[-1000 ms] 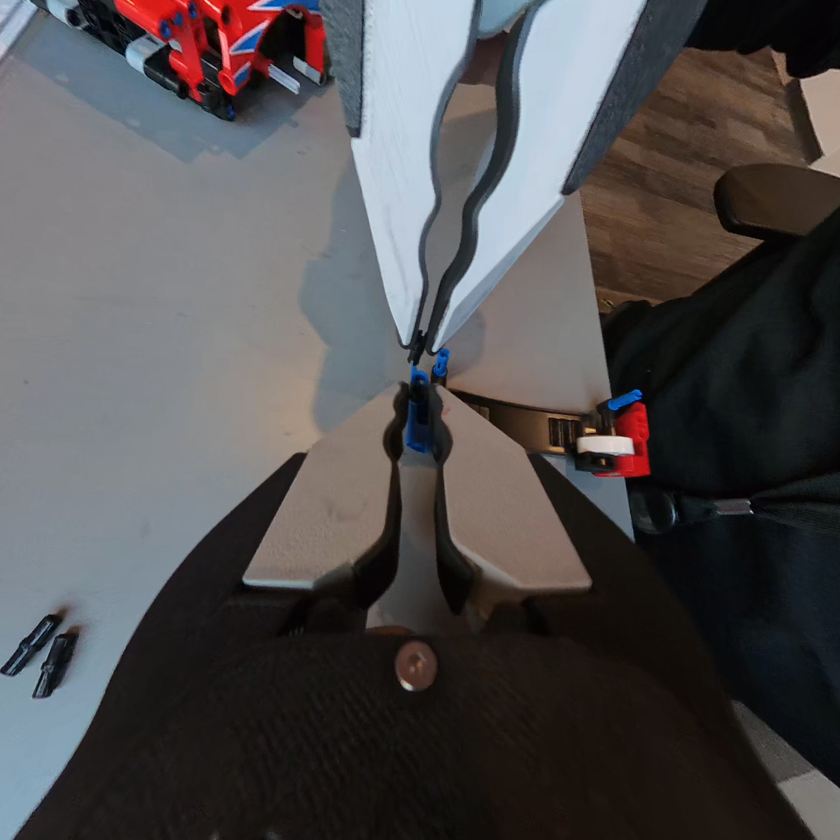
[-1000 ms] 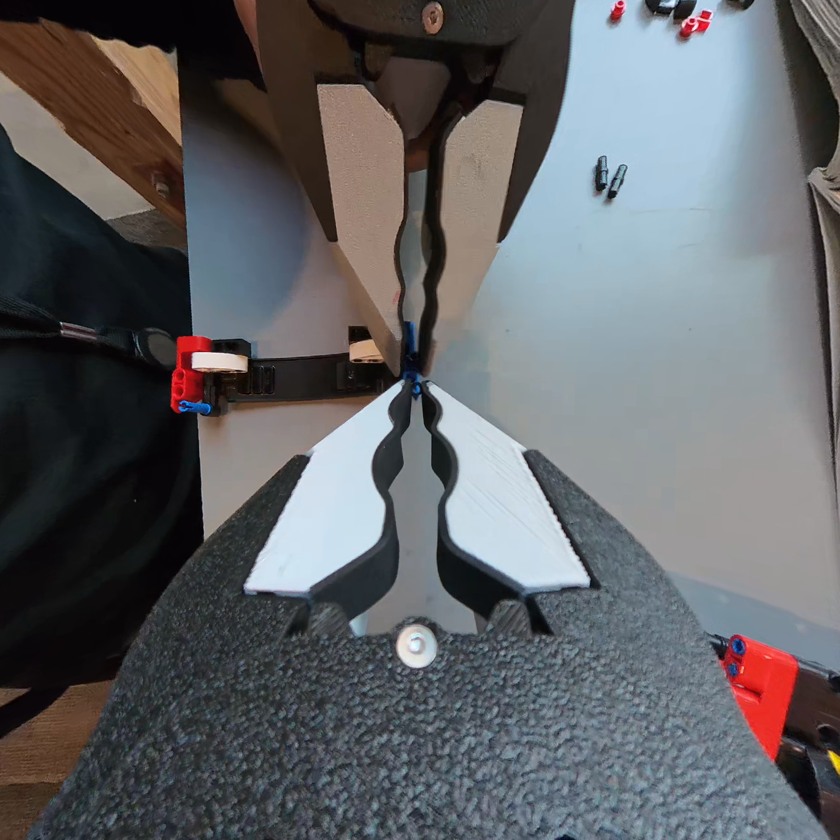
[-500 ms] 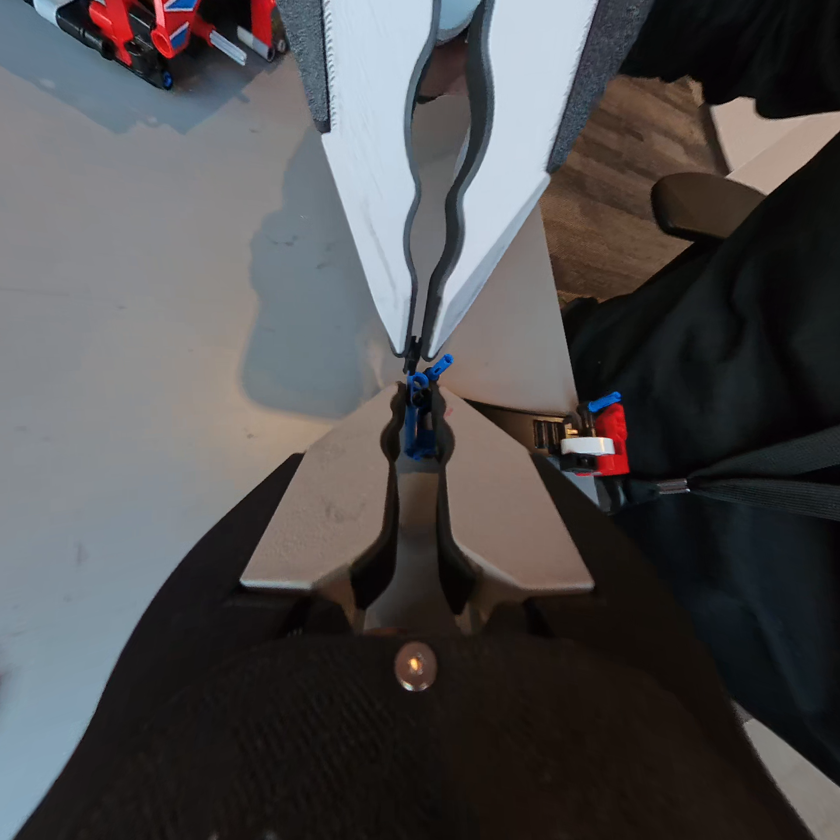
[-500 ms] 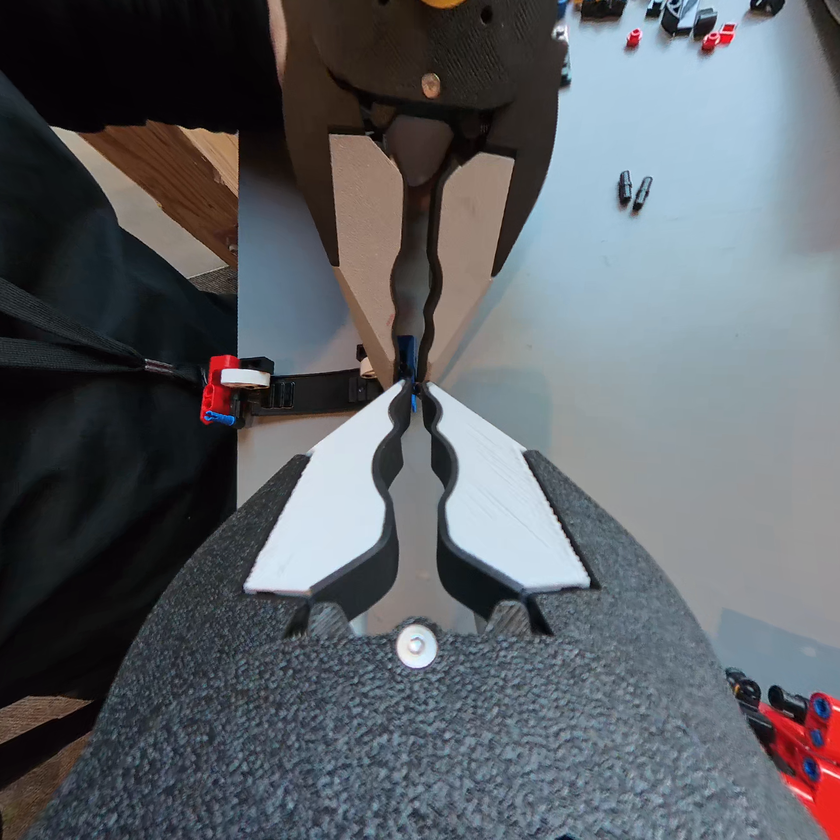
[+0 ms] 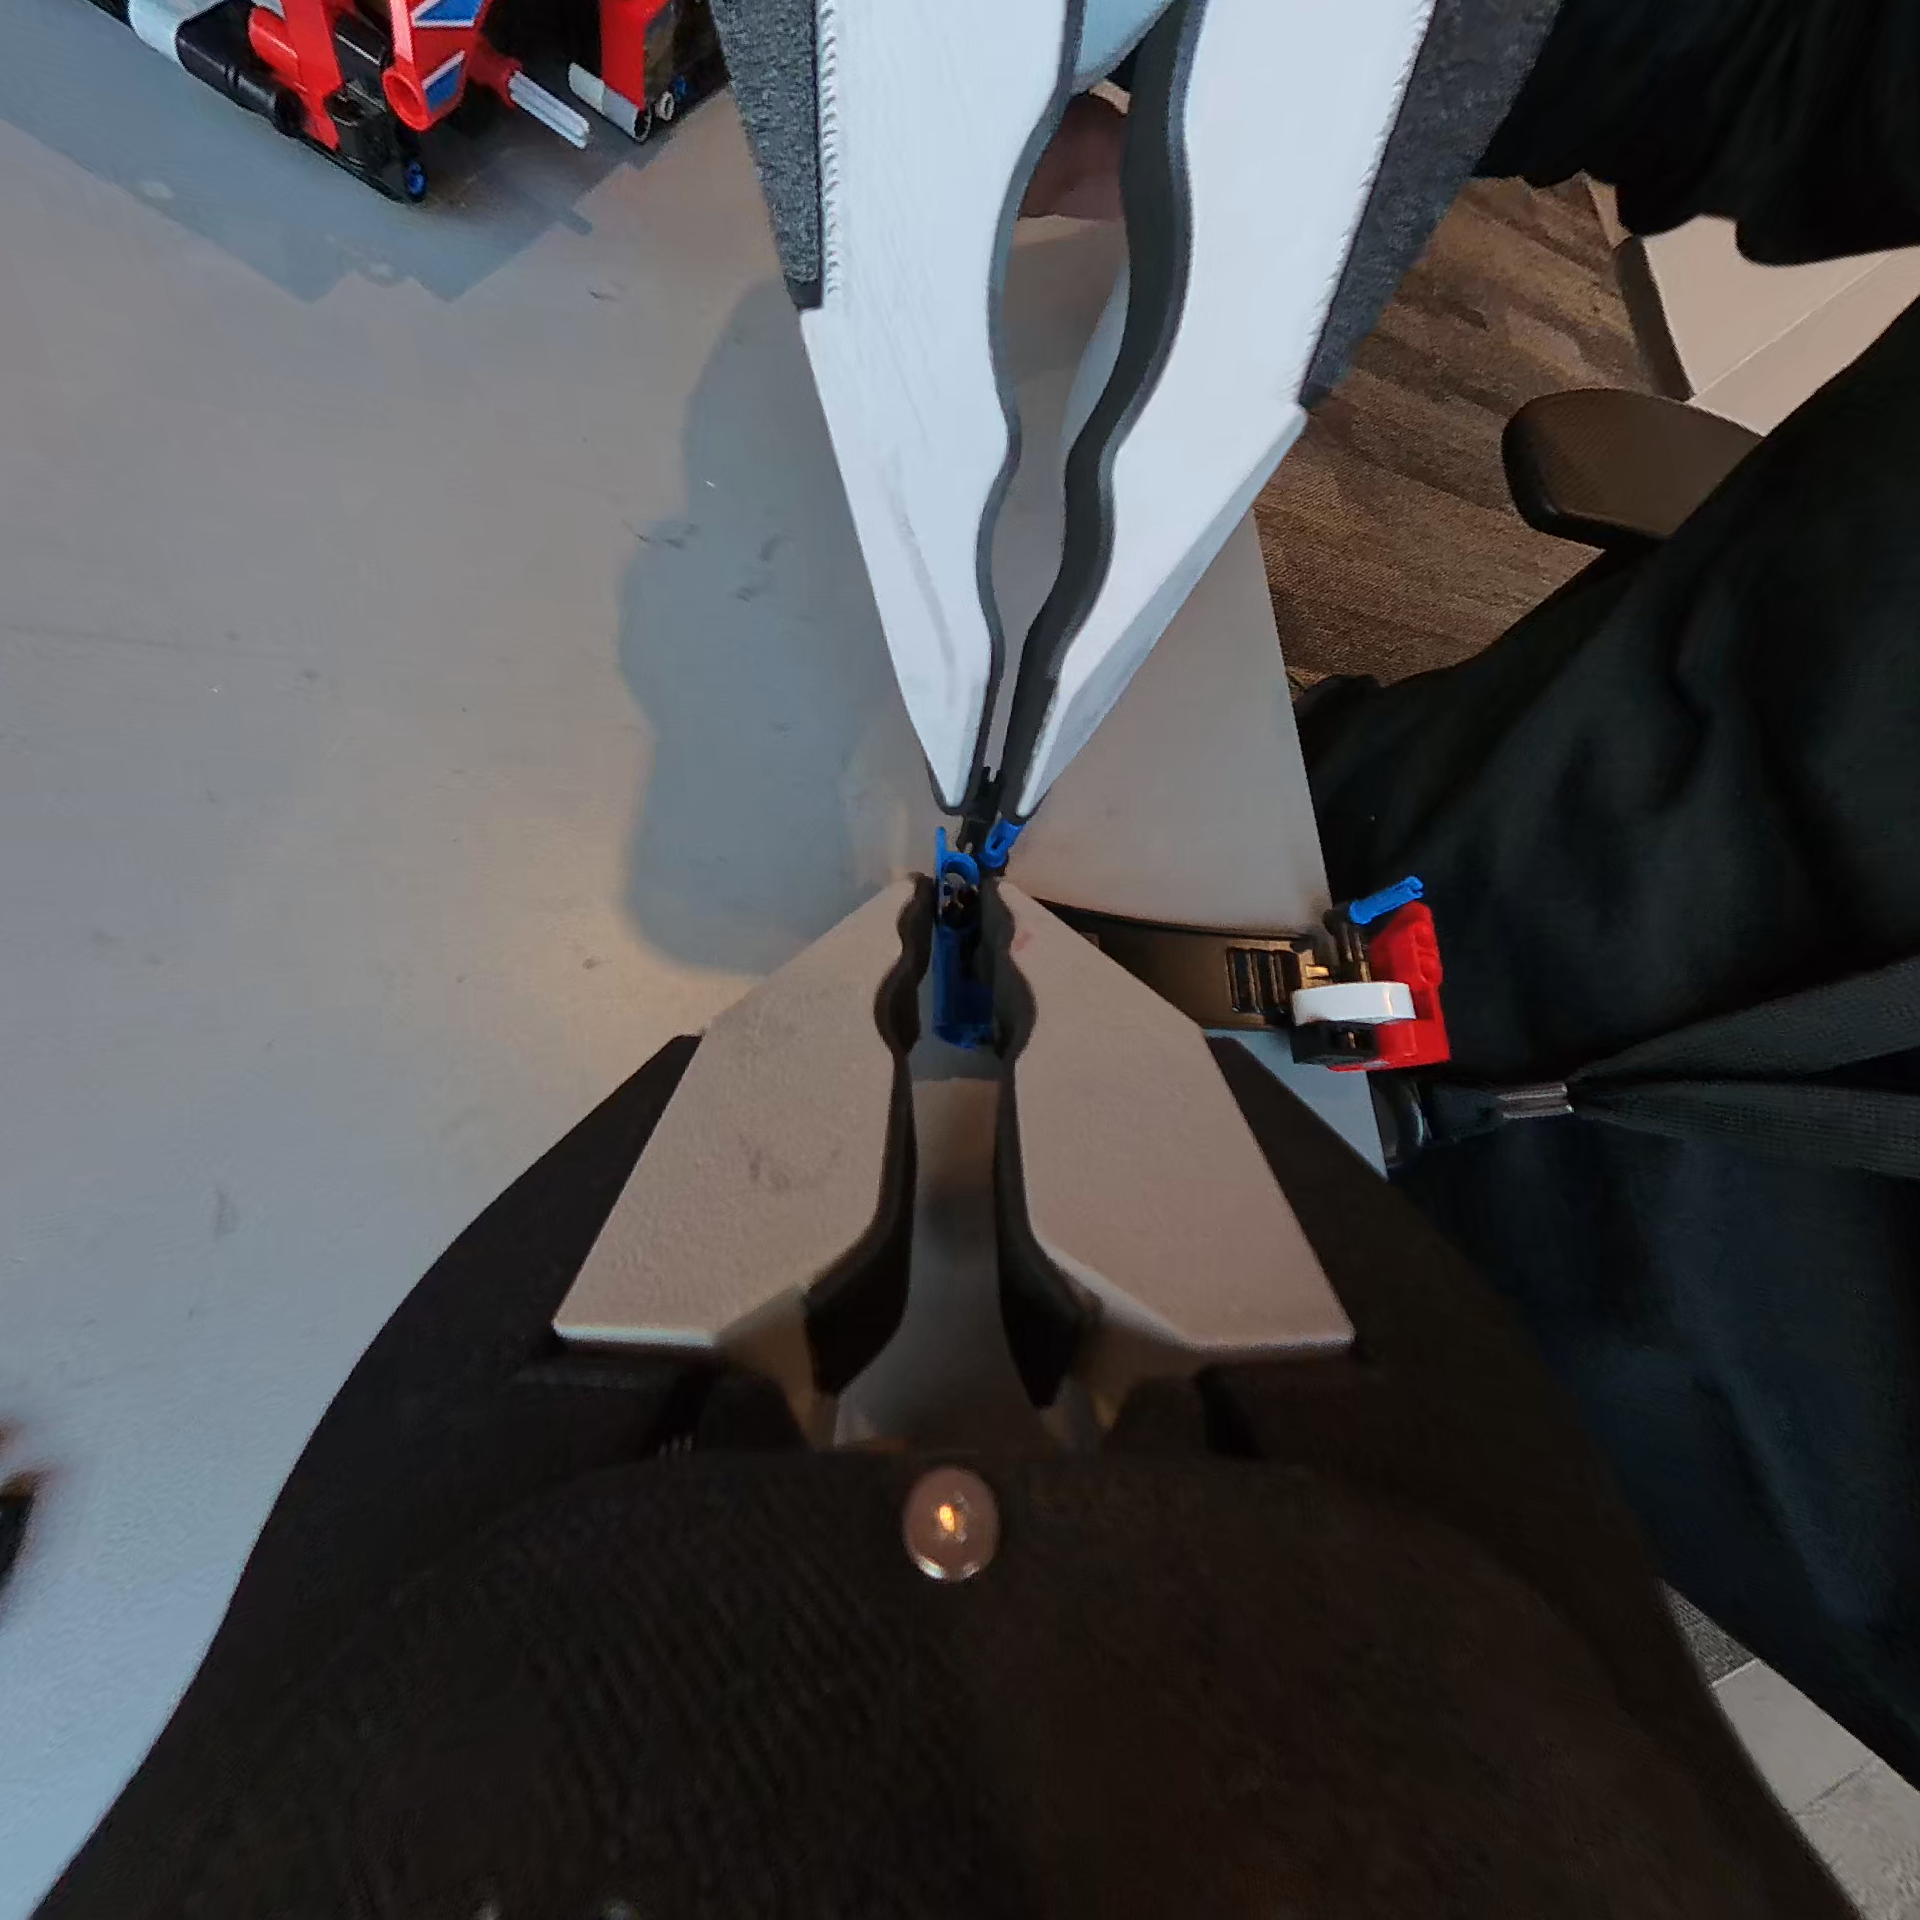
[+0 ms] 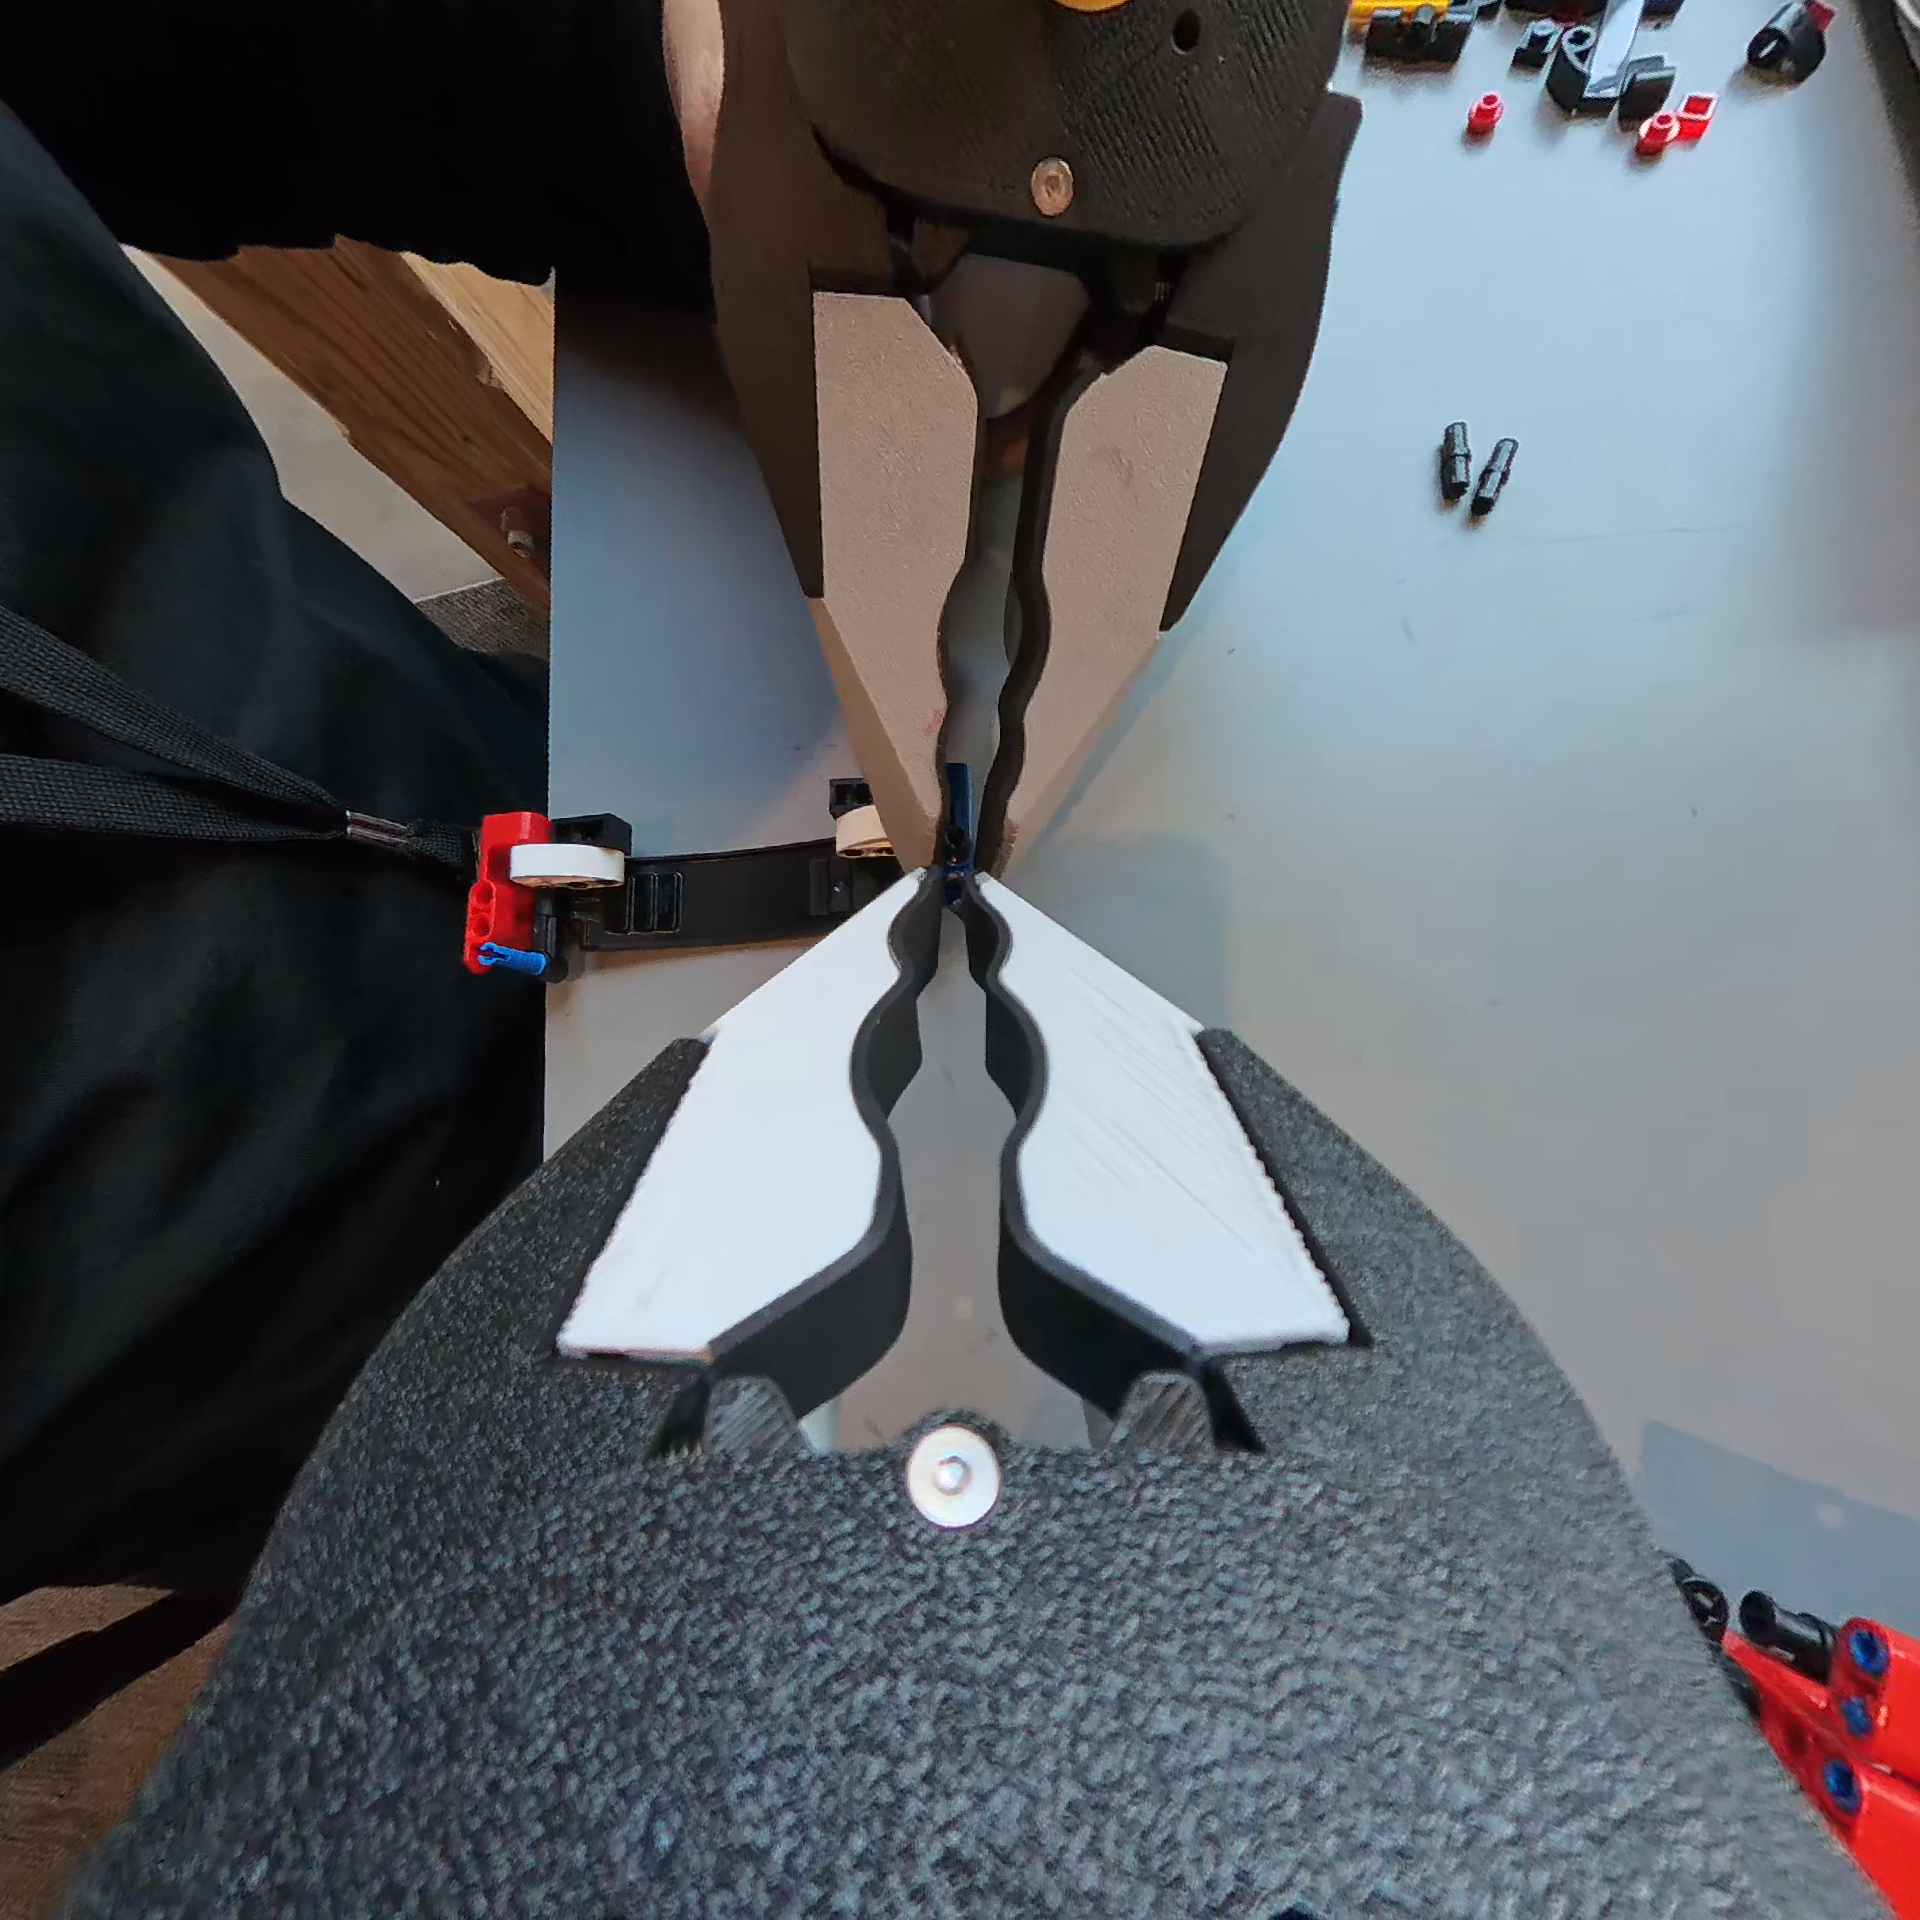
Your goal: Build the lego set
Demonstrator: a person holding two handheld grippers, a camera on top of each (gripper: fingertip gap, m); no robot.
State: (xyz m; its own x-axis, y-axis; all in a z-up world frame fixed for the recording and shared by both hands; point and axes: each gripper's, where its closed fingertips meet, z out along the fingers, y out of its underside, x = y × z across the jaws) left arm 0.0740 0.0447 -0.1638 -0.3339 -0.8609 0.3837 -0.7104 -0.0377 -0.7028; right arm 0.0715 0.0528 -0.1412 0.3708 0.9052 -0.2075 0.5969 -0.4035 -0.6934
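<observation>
A: How is the left gripper (image 5: 958, 904) being kept?

B: Its grey fingers (image 5: 790, 1122) are being held pressed together on a blue connector piece (image 5: 956, 977), which is being gripped upright between the tips, above the grey table (image 5: 312, 727).

A: And the right gripper (image 6: 948, 888)?

B: Its white fingers (image 6: 769, 1164) are being held closed at the tips on a small pin (image 5: 995, 840), blue at one end and dark at the other. The pin is being held against the top of the connector piece, tip to tip with the left gripper. Whether it is seated in the connector cannot be told.

A: Where is the rest of the set being kept?

B: A black beam assembly (image 6: 727, 894) with red and white parts is being left at the table edge, just beside the grippers. The red car model (image 5: 416, 73) is being kept at the far corner, well apart. Two black pins (image 6: 1475, 473) and a group of loose pieces (image 6: 1600, 62) are being left on the table, apart from the grippers.
</observation>
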